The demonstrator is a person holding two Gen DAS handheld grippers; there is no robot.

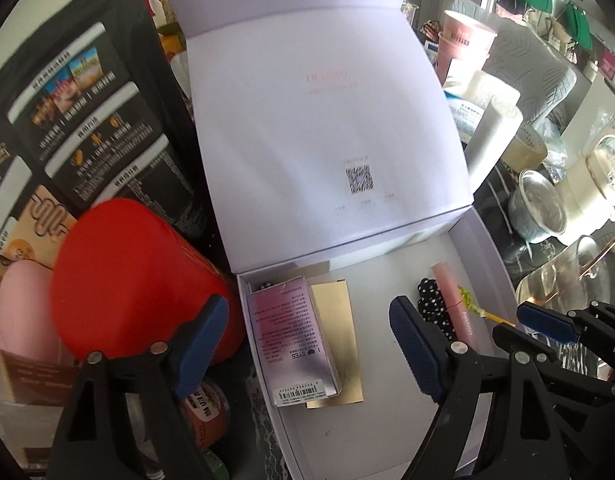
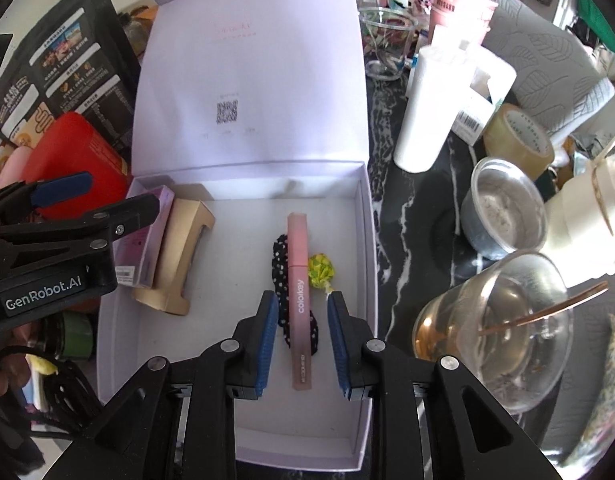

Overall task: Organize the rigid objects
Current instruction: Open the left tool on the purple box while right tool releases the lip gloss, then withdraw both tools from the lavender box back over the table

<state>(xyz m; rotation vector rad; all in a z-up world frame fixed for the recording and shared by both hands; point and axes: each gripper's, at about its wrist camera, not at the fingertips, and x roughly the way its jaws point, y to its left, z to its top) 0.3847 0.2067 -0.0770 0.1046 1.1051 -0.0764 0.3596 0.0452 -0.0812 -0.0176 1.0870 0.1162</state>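
A white gift box (image 2: 365, 220) stands with its lid up. On its floor, at the left, a pink carton (image 1: 295, 340) leans on a gold box (image 1: 339, 320). A pink tube (image 2: 299, 300), a black dotted scrunchie (image 2: 281, 264) and a yellow-green wrapped sweet (image 2: 321, 270) lie at the right. My left gripper (image 1: 307, 344) hangs wide open above the pink carton, touching nothing. My right gripper (image 2: 303, 344) is open a little, its pads either side of the pink tube and clear of it.
A red tin (image 1: 135, 276) and a black printed bag (image 1: 87, 120) crowd the box's left side. On the dark marble to the right stand a glass of liquid (image 2: 495, 328), a lidded bowl (image 2: 503, 208), a tape roll (image 2: 519, 136) and white rolls (image 2: 427, 108).
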